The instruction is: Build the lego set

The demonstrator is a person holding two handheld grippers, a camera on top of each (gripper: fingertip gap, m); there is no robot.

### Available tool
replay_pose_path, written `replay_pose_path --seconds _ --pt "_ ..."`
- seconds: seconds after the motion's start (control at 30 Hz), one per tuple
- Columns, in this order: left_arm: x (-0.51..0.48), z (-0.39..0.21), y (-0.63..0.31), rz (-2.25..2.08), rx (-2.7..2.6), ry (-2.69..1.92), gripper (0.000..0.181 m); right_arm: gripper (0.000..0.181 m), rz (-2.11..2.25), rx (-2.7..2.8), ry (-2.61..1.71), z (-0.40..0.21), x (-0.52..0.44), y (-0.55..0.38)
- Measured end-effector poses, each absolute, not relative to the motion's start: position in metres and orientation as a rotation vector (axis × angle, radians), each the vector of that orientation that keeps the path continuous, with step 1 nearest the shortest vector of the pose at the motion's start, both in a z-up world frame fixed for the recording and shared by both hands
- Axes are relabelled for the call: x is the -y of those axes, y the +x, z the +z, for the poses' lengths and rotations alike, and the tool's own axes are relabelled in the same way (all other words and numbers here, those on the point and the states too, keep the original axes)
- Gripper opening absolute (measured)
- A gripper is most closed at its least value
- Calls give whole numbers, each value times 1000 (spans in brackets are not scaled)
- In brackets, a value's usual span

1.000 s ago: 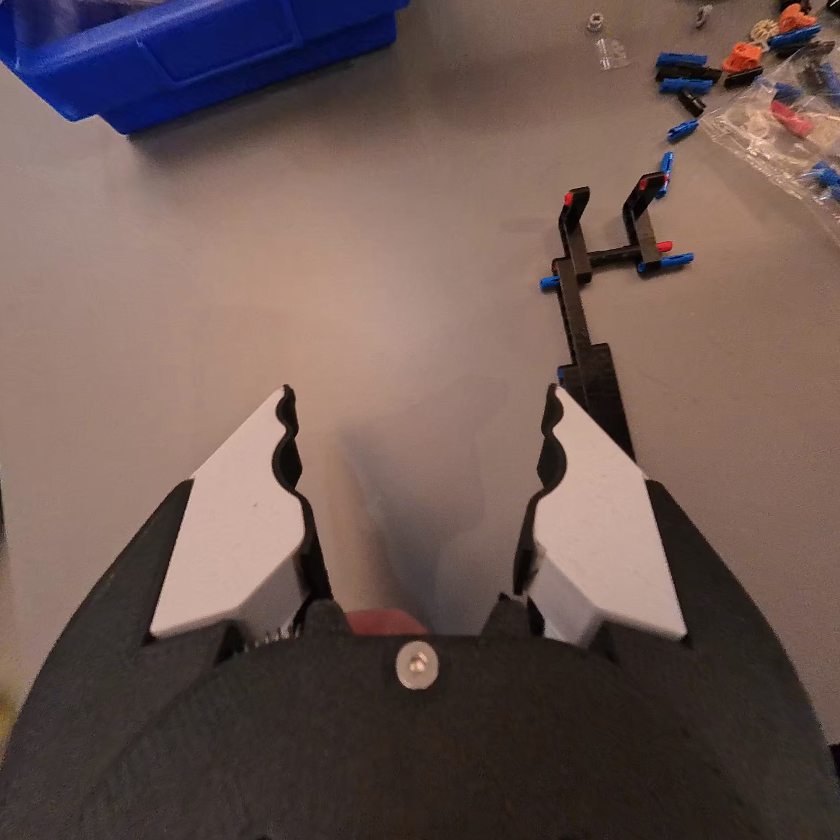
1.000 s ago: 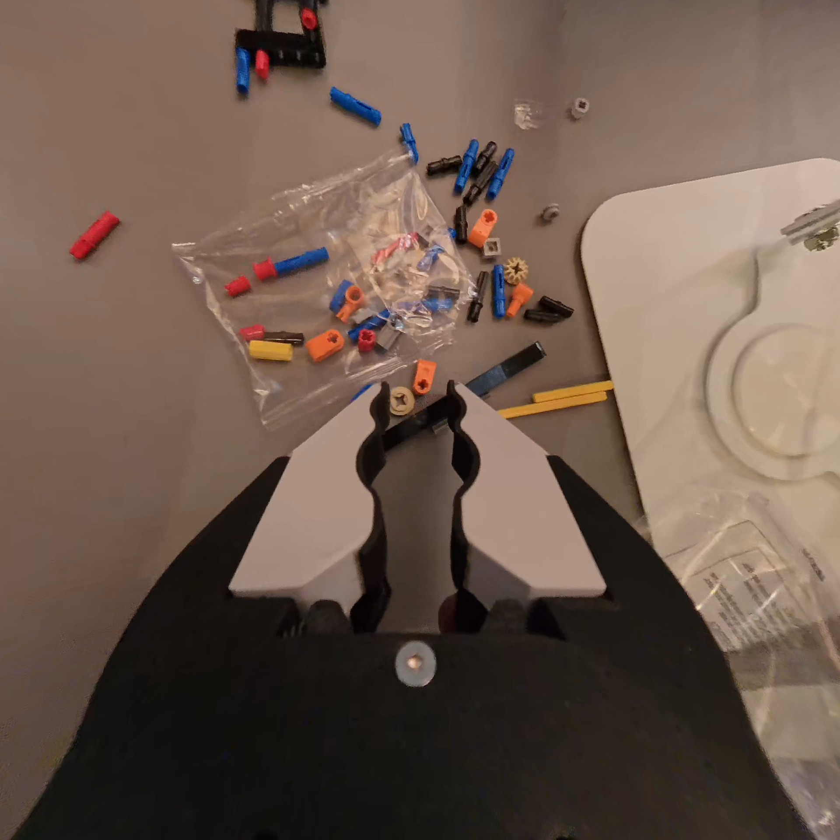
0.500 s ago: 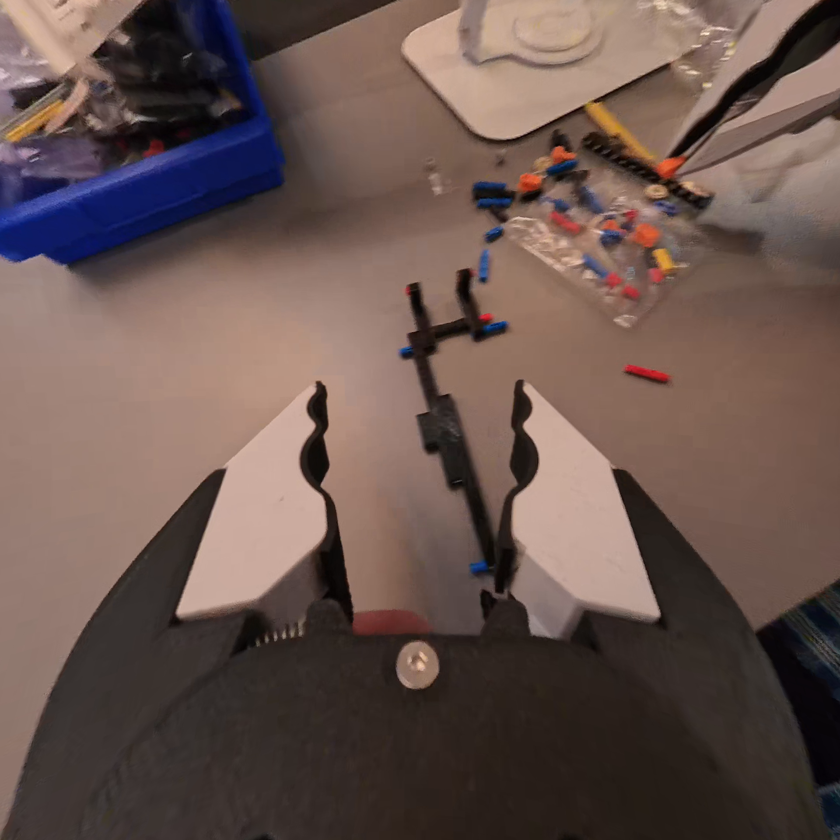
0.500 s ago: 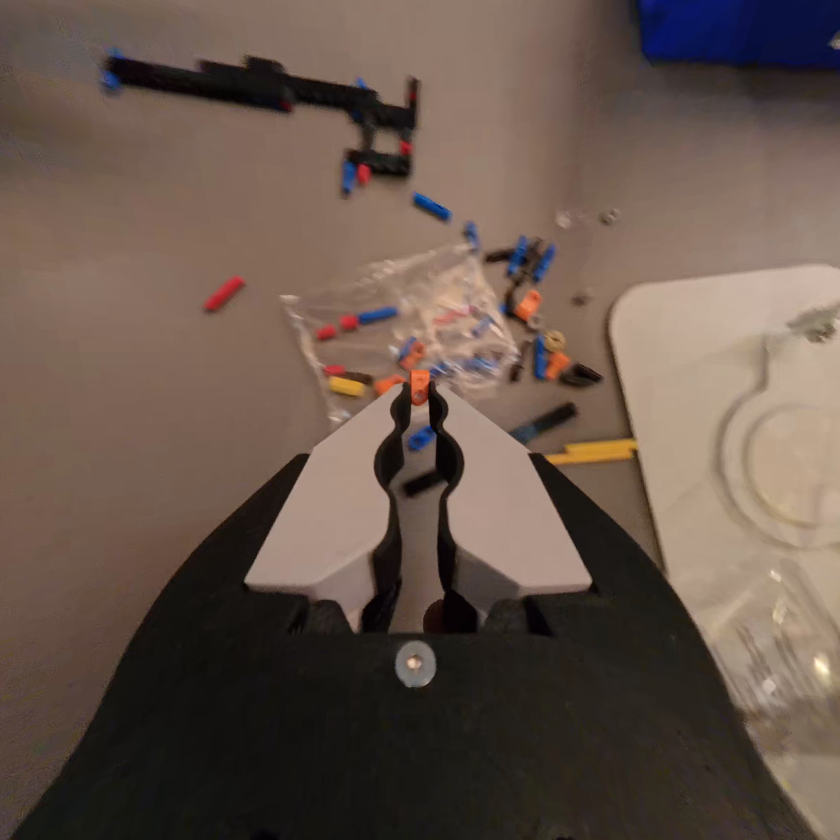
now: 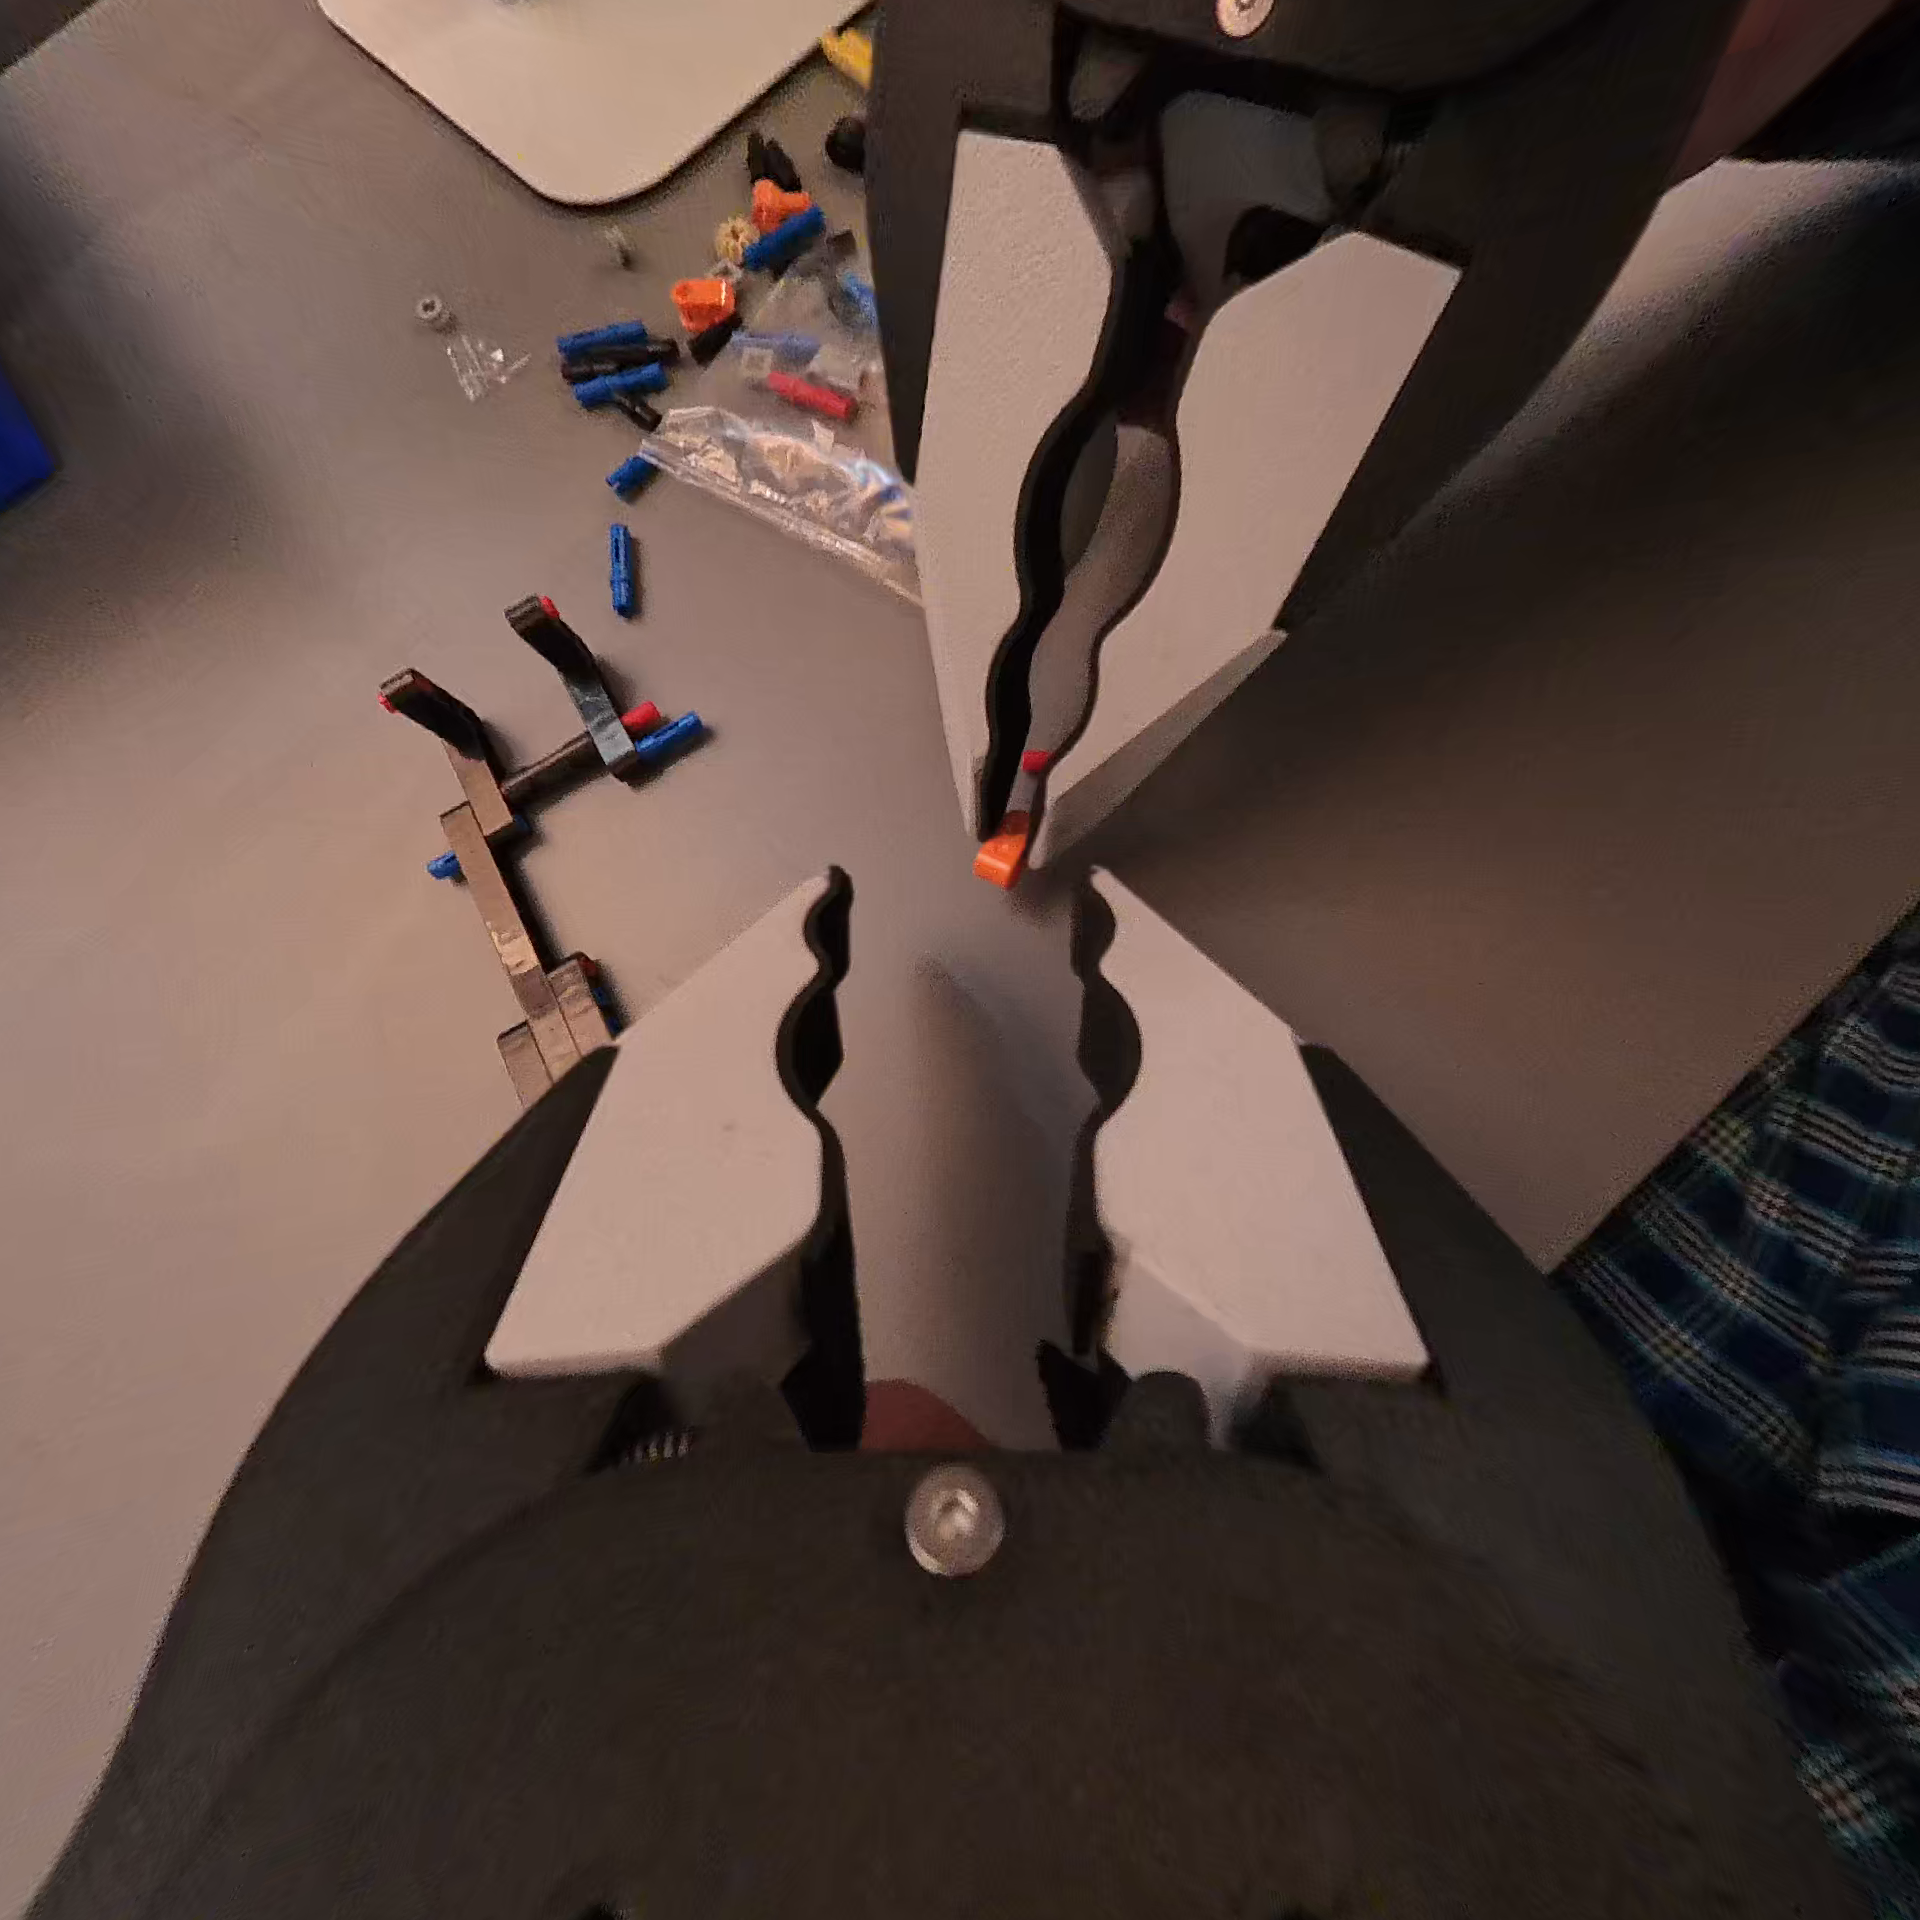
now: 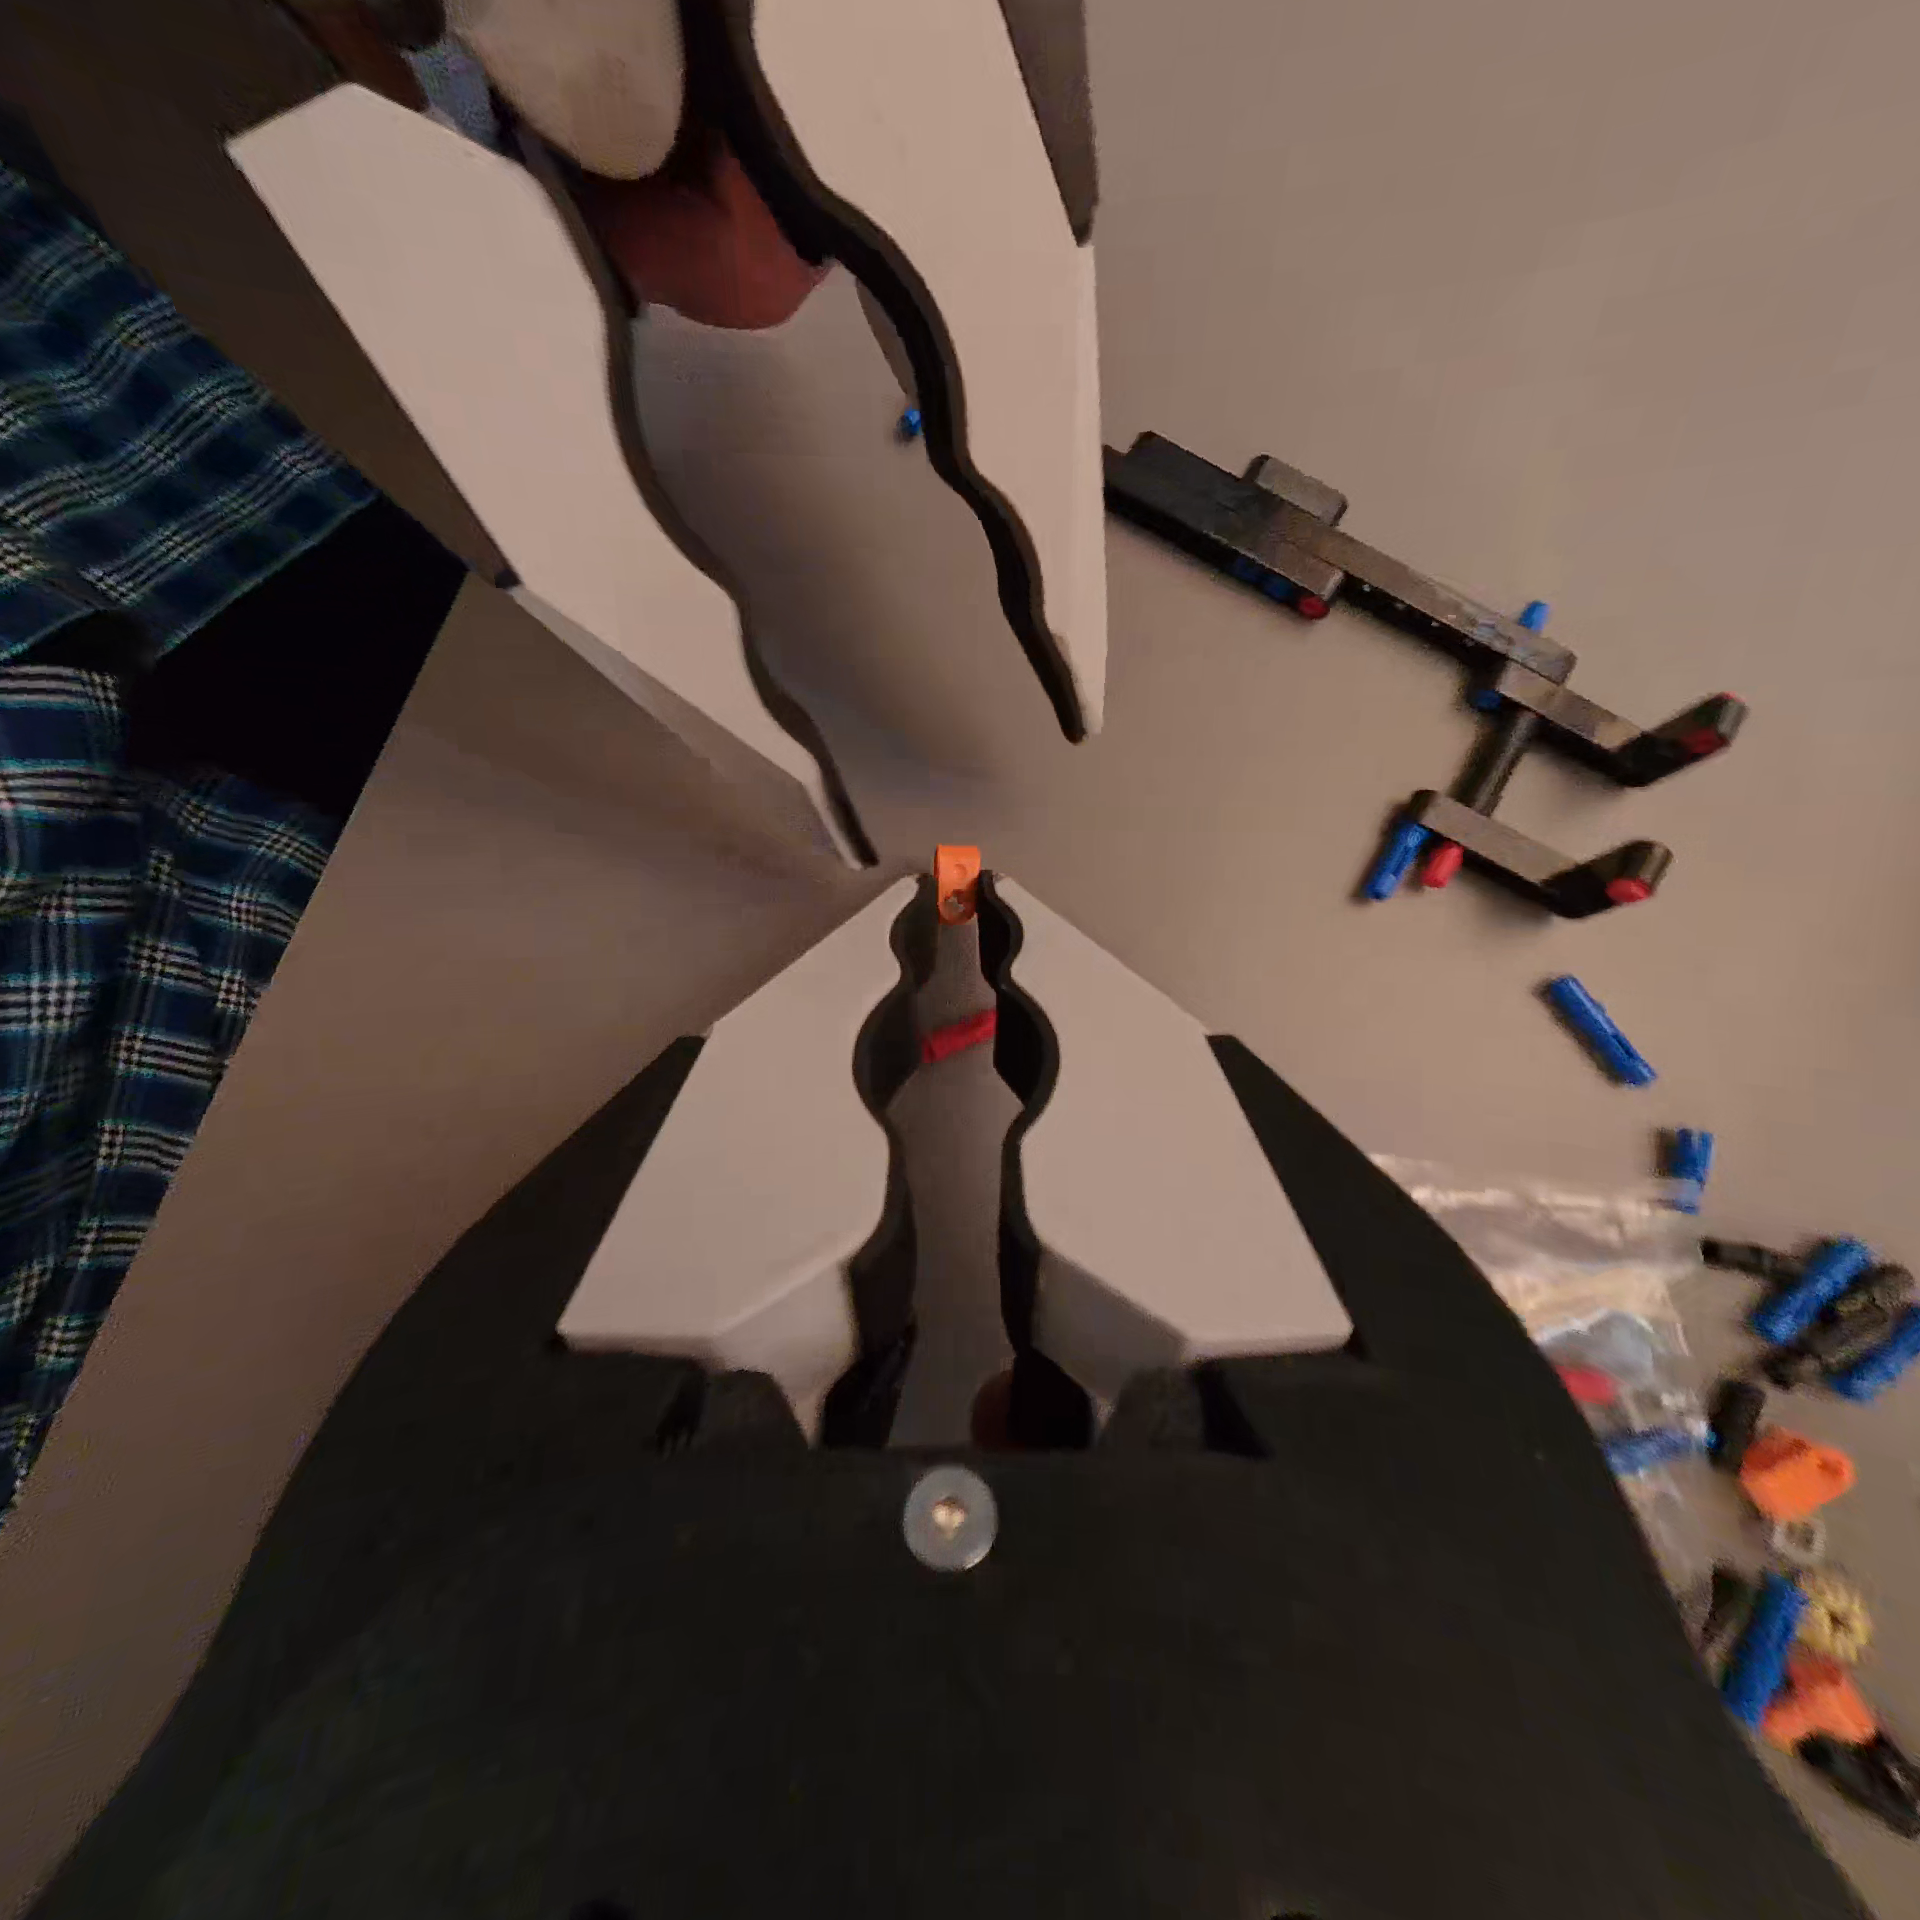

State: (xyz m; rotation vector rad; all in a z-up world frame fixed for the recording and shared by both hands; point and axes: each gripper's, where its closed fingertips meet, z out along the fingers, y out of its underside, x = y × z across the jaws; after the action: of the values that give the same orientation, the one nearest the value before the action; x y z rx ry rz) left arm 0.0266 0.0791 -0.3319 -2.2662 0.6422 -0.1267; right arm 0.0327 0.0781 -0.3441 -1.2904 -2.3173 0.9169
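Seen from the left wrist view, a grey desk point(image 5: 208, 1195) carries a partly built black lego assembly point(image 5: 520, 831) at far left, a long beam with two forked arms and blue and red pins pushed into it. Above it, loose blue, black and orange pins point(image 5: 665, 343) lie scattered beside a clear plastic bag point(image 5: 790, 478), near the rounded corner of a white board point(image 5: 582, 94). At the centre, the left gripper point(image 5: 961, 904) points forward with its jaws apart and nothing between them. Just beyond its tips, the right gripper point(image 5: 1013, 831) reaches down from the top edge, its jaws clamped on a small orange lego connector point(image 5: 1001, 860) held above the desk, close to the left gripper's right fingertip. A red pin point(image 5: 1036, 762) lies on the desk, visible through the gap between the right jaws. At far right, blue plaid fabric point(image 5: 1787, 1299) shows past the desk's edge.
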Motion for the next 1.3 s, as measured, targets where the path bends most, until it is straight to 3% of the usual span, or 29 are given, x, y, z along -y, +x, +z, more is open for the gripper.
replay_pose_path --seconds 0.23,0.47,0.7,0.97,1.17,1.3 --pt "-77 -348 25 -136 -654 -2290 34 27 881 2374 -1256 -351 -77 32" --pt "-69 -348 26 -163 -602 -2299 35 12 845 2290 -1440 -345 -96 53" --pt "-65 -349 31 -175 -576 -2301 36 9 723 2239 -1537 -355 -94 54" --pt "-67 -345 32 -169 -524 -2272 34 2 878 2171 -1543 -349 -93 48" --pt "-81 -322 27 -201 -452 -2179 26 1 1136 2047 -1397 -311 -94 37" --pt "-91 -297 31 -511 -252 -2088 26 1 1128 1990 -1217 -295 -96 30"
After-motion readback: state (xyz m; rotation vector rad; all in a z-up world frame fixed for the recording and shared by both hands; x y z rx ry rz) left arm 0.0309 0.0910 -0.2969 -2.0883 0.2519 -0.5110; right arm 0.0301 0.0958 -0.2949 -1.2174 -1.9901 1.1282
